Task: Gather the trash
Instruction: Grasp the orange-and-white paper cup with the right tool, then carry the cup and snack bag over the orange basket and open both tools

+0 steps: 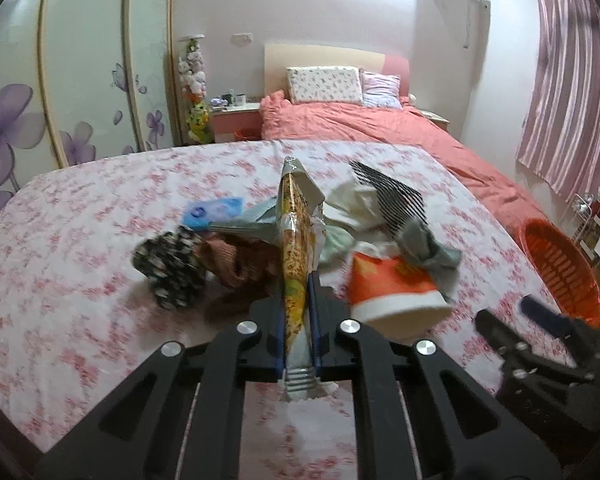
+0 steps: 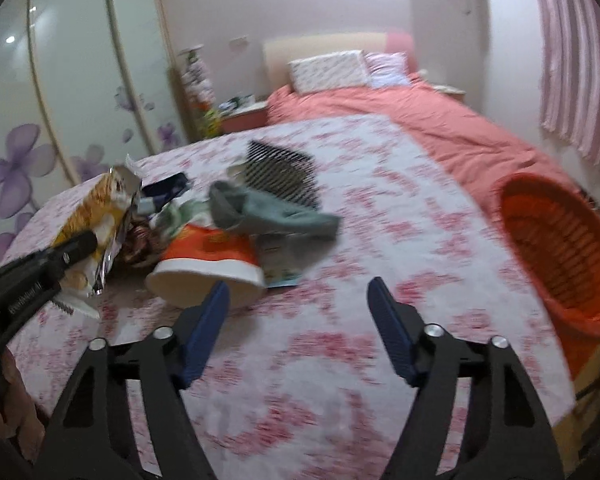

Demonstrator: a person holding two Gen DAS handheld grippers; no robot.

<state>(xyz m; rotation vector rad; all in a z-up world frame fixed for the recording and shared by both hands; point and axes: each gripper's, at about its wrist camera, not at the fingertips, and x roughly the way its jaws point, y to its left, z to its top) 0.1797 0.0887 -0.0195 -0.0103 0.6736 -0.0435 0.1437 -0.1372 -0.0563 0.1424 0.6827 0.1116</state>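
Observation:
My left gripper (image 1: pixel 296 292) is shut on a yellow snack bag (image 1: pixel 294 240), held edge-on above the flowered table (image 1: pixel 80 240); the bag also shows in the right wrist view (image 2: pixel 96 220). An orange-and-white paper cup (image 1: pixel 388 288) lies on its side just right of it, also in the right wrist view (image 2: pixel 208 260). My right gripper (image 2: pixel 298 292) is open and empty, above the table right of the cup. An orange basket (image 2: pixel 560 248) stands off the table's right edge, also in the left wrist view (image 1: pixel 560 272).
A pile lies on the table: grey-green cloth (image 2: pixel 268 212), black comb-like item (image 2: pixel 280 168), black patterned cloth (image 1: pixel 168 268), brown cloth (image 1: pixel 236 256), blue packet (image 1: pixel 212 210). A bed with a coral cover (image 1: pixel 380 128) stands behind, a wardrobe (image 1: pixel 60 80) to the left.

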